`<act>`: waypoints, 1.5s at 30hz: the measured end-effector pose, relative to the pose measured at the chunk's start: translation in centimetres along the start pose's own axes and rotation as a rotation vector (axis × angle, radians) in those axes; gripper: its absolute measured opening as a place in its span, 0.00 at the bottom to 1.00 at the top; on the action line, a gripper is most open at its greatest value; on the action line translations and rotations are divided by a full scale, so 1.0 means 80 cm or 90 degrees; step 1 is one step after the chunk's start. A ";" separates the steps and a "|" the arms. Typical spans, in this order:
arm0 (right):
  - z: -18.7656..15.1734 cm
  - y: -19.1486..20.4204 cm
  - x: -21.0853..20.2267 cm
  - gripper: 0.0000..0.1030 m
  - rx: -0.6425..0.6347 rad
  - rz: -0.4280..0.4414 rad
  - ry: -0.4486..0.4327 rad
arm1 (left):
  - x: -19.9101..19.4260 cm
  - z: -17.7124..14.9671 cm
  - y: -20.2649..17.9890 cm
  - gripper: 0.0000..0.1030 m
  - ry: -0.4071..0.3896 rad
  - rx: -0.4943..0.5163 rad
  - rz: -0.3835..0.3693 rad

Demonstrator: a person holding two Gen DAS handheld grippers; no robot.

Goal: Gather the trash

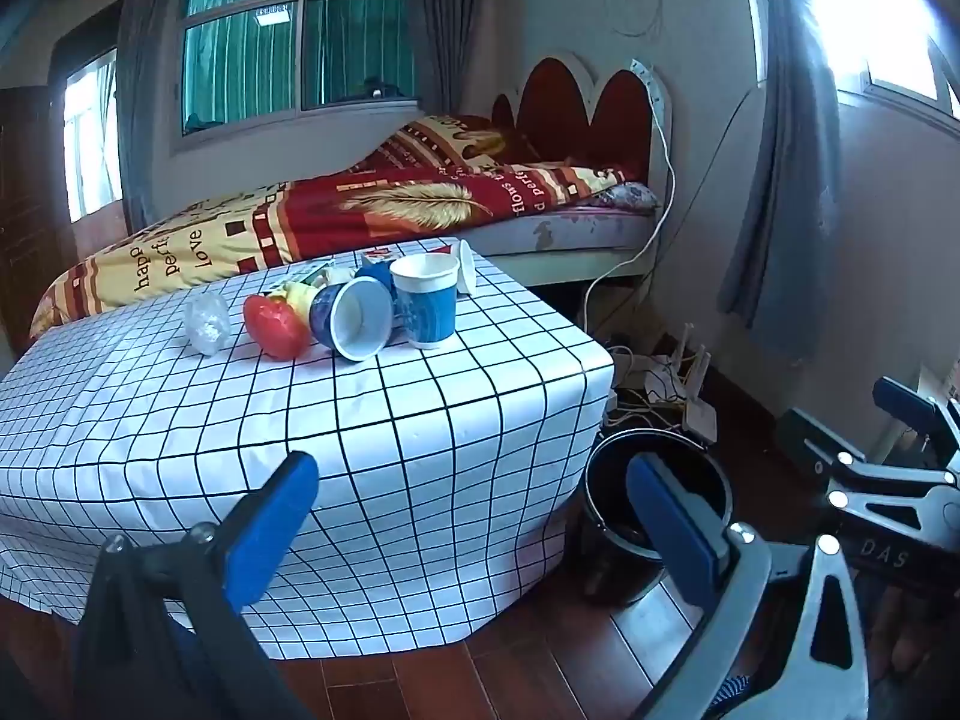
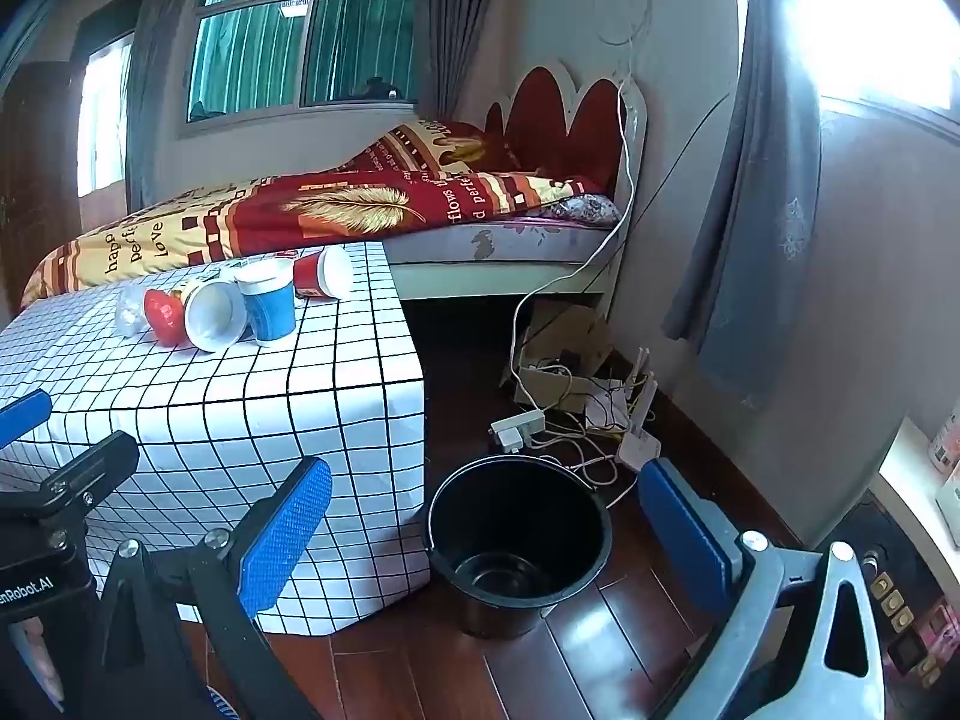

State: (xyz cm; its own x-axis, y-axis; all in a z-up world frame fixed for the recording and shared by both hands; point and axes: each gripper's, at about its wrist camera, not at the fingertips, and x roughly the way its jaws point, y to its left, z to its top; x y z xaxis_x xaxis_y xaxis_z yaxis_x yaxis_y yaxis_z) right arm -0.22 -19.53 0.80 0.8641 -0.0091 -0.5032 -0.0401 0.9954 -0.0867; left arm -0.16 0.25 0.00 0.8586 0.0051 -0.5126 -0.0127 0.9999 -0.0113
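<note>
Trash lies on a table with a white checked cloth [image 1: 180, 420]: an upright blue paper cup [image 1: 425, 303], a tipped blue cup [image 1: 354, 324], a red crumpled piece [image 1: 276, 327], a clear crumpled plastic piece [image 1: 206, 319] and a tipped cup at the back [image 1: 465, 267]. A black bucket [image 2: 519, 540] stands on the floor right of the table, empty. My left gripper [image 1: 474, 516] is open and empty, low in front of the table. My right gripper [image 2: 486, 516] is open and empty above the bucket. The cups [image 2: 267, 306] also show in the right wrist view.
A bed with a red and yellow quilt [image 1: 360, 210] stands behind the table. Cables, a power strip [image 2: 516, 423] and a router [image 2: 639, 444] lie on the wooden floor near the wall. Grey curtains [image 2: 750, 180] hang at the right.
</note>
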 end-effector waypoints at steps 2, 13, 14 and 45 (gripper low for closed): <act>-0.001 0.001 0.000 1.00 -0.001 -0.001 -0.002 | 0.000 0.001 0.000 1.00 0.000 0.000 0.000; 0.001 -0.001 -0.004 1.00 -0.005 -0.004 -0.004 | -0.002 -0.001 0.000 1.00 0.001 0.000 0.000; 0.000 -0.001 -0.004 1.00 -0.004 -0.004 -0.004 | -0.002 -0.001 0.000 1.00 0.001 0.000 -0.001; 0.001 -0.004 -0.002 1.00 -0.005 -0.006 -0.003 | 0.003 -0.001 -0.004 1.00 0.005 0.002 -0.004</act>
State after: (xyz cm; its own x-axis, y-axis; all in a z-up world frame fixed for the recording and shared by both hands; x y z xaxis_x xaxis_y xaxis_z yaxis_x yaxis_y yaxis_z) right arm -0.29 -19.84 1.01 0.8670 -0.0173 -0.4980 -0.0361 0.9946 -0.0976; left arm -0.01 -0.05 -0.18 0.8547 -0.0019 -0.5191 -0.0055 0.9999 -0.0127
